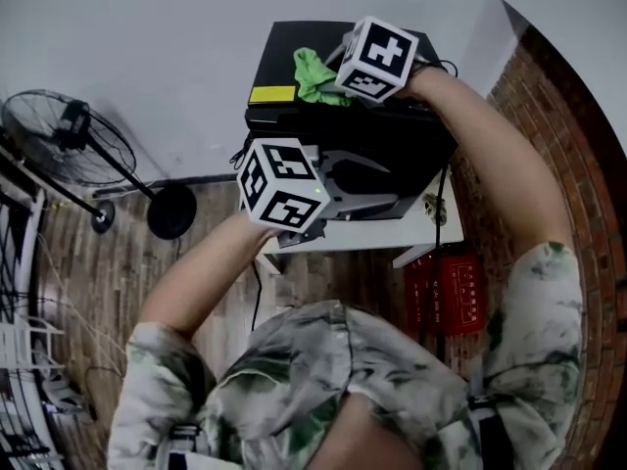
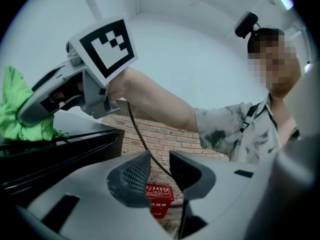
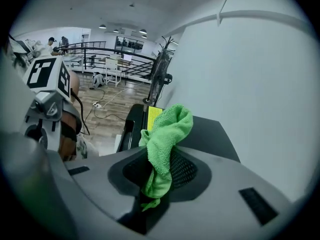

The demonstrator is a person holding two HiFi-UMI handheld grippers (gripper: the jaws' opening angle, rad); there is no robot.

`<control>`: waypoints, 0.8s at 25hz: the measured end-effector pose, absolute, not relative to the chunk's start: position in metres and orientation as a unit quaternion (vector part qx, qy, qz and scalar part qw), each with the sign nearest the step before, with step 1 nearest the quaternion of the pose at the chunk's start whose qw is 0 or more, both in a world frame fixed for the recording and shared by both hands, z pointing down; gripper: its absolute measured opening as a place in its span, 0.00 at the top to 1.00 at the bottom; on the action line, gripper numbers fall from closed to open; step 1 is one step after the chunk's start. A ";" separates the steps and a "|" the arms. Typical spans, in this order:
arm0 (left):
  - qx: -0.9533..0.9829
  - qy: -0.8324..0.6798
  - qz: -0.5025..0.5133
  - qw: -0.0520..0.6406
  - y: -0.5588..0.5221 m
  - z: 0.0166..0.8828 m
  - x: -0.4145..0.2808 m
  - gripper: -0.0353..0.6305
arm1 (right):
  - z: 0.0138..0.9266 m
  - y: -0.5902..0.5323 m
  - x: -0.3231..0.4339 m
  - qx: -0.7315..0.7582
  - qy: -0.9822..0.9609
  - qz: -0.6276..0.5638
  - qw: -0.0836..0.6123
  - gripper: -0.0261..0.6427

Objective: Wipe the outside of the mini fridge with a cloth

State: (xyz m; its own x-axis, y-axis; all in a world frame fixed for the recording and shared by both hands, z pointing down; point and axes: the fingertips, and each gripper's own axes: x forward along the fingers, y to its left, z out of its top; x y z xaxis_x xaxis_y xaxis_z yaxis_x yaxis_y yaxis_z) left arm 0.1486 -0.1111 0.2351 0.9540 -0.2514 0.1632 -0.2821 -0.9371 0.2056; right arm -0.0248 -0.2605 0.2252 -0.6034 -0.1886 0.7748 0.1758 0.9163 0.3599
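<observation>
The cloth (image 1: 315, 74) sits on the mini fridge (image 1: 279, 57), which apparently stands on a table (image 1: 392, 231), with a fan (image 1: 69, 140) to its left.

The right gripper (image 3: 161, 170) has its jaws closed on a green cloth (image 3: 167, 129), which bunches up above them and hangs in a short tail below. Beyond the cloth, toward 1 o'clock, lies the black top of the mini fridge (image 3: 212, 134), with a yellow label (image 3: 154, 116) at its far edge near 12 o'clock. A white wall (image 3: 250, 74) fills 2 to 4 o'clock. The left gripper's marker cube (image 3: 48, 75) sits at 9 o'clock. A standing fan (image 3: 160, 76) rises at 12 o'clock over a wooden floor (image 3: 107, 109).
</observation>
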 end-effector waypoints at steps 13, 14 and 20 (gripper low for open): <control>0.991 -0.055 0.077 0.095 -0.107 0.232 0.161 0.76 | 0.224 -0.325 0.106 0.176 -0.858 -0.134 0.463 0.81; 0.991 -0.049 0.077 0.094 -0.107 0.232 0.163 0.76 | 0.223 -0.329 0.116 0.189 -0.855 -0.130 0.465 0.81; 0.993 -0.027 0.074 0.092 -0.109 0.229 0.172 0.76 | 0.222 -0.349 0.163 0.249 -0.843 -0.111 0.464 0.81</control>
